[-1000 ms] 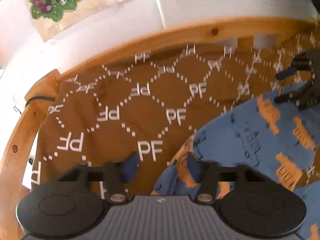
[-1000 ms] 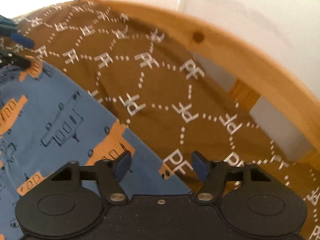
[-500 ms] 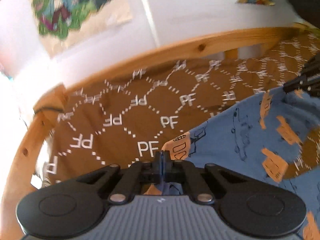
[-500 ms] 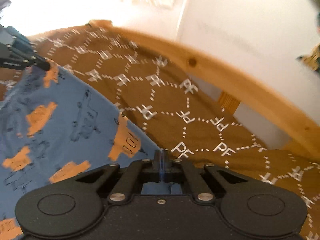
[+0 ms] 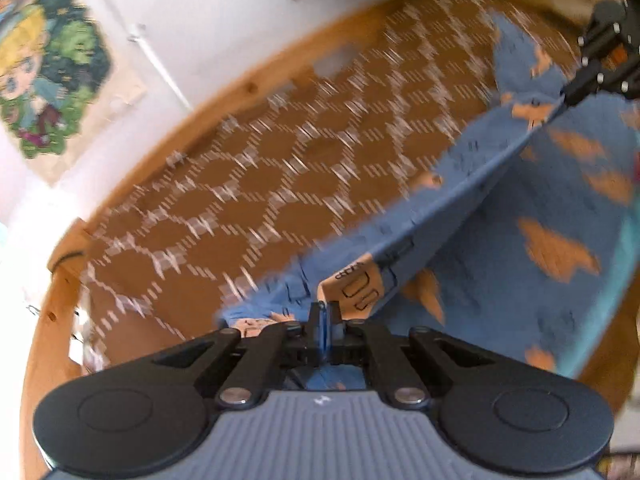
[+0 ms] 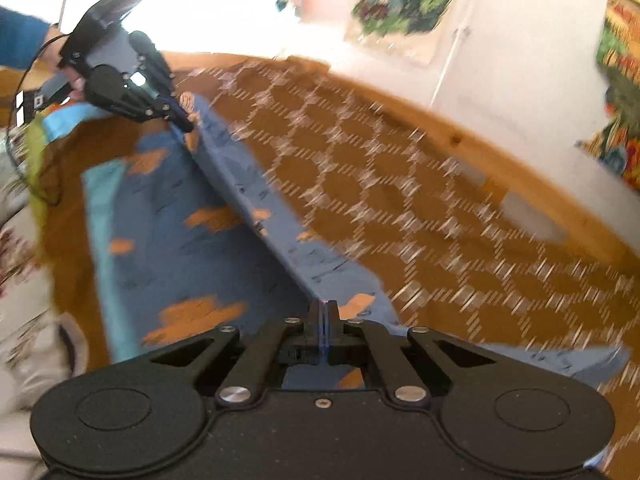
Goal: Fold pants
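**Both grippers clamped on one edge of the blue pants**

The soft blue cotton pants [image 5: 500, 240] with orange vehicle prints lie on a brown bed cover [image 5: 260, 200] that has a white honeycomb pattern of dashes. The cover is flat and thin, and a curved rail of light pine wood [image 5: 240, 92] borders it on the far side. The pants are in the part of the cover away from this rail, nearer to the cameras.

The left gripper [image 5: 322, 322], black plastic with blue pads, has its jaws fully together on a corner of the pants, where an orange print bends over the fingertips. The right gripper [image 6: 323, 322], of the same make, is also fully closed on the fabric edge.

Between the two grippers one edge of the pants is pulled tight into a straight raised fold [image 6: 260, 216]. This fold is the long axis at this moment; it runs about along the wooden rail, well apart from it. The lower layer [image 6: 168, 248] stays flat on the cover, with a light turquoise band [image 6: 102, 232] on its side away from the rail.

The cover pattern is blurred in both views. A blue sleeve [image 6: 20, 40] shows behind the left gripper.
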Motion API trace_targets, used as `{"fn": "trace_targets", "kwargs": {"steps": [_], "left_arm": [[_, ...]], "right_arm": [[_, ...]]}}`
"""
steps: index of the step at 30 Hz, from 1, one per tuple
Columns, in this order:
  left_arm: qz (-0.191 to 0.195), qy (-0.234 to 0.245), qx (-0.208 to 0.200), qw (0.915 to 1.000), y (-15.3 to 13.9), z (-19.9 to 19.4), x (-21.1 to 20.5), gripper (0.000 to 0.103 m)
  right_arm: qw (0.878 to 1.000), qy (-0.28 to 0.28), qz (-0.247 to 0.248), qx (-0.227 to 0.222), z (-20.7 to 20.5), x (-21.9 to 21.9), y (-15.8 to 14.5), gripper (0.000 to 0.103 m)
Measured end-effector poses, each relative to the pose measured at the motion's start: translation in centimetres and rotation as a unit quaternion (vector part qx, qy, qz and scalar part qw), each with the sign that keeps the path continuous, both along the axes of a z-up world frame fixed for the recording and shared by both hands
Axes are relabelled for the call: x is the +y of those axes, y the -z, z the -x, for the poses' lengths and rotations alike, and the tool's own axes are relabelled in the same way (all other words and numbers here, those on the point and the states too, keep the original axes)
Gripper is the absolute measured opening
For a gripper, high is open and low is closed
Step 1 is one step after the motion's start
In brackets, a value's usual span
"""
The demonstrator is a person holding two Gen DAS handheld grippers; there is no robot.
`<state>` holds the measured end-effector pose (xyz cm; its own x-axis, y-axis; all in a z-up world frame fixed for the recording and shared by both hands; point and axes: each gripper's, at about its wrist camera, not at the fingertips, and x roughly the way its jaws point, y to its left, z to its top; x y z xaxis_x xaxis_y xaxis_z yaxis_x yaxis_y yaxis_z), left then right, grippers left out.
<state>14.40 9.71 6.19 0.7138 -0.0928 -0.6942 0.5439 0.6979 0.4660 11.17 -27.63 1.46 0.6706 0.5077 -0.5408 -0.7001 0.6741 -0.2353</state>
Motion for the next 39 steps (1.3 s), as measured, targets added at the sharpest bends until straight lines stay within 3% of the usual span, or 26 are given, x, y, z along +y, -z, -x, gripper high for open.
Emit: {"fn": "trace_targets", "kwargs": {"steps": [5,8,16,25,28,30,32,35,39], "left_arm": [[-0.037,0.012,0.022,0.999,3.5,2.2,0.3,0.001],[-0.04,0.01,0.021,0.9989,4.2,2.8,0.6,0.001],[-0.016,0.002,0.028,0.9995,3.1,4.0,0.8,0.001],[-0.033,-0.004,0.034,0.9989,4.0,4.6,0.6,0.001],[-0.029,-0.009,0.037,0.9988,3.9,4.5,0.7,0.001],[-0.029,-0.01,0.038,0.9988,3.9,4.4,0.6,0.001],[-0.031,-0.01,0.037,0.9988,3.9,4.5,0.6,0.001],[-0.031,-0.012,0.038,0.9988,4.0,4.5,0.6,0.001],[-0.03,-0.012,0.038,0.9988,3.9,4.5,0.6,0.001]], "right_arm": [[0.999,0.023,0.023,0.023,4.2,1.5,5.1,0.0],[0.998,0.045,0.019,0.034,5.0,2.1,6.9,0.0],[0.998,0.051,0.003,0.028,5.3,1.7,6.8,0.0],[0.998,0.06,0.01,0.031,6.0,1.2,8.1,0.0],[0.998,0.065,0.011,0.021,5.9,1.0,8.0,0.022],[0.998,0.065,0.017,0.012,5.8,1.0,7.9,0.024],[0.997,0.068,0.035,-0.009,5.8,1.1,7.9,0.036],[0.996,0.059,0.061,-0.04,5.9,1.4,8.0,0.043],[0.993,0.052,0.082,-0.063,5.5,2.0,8.1,0.044]]}}
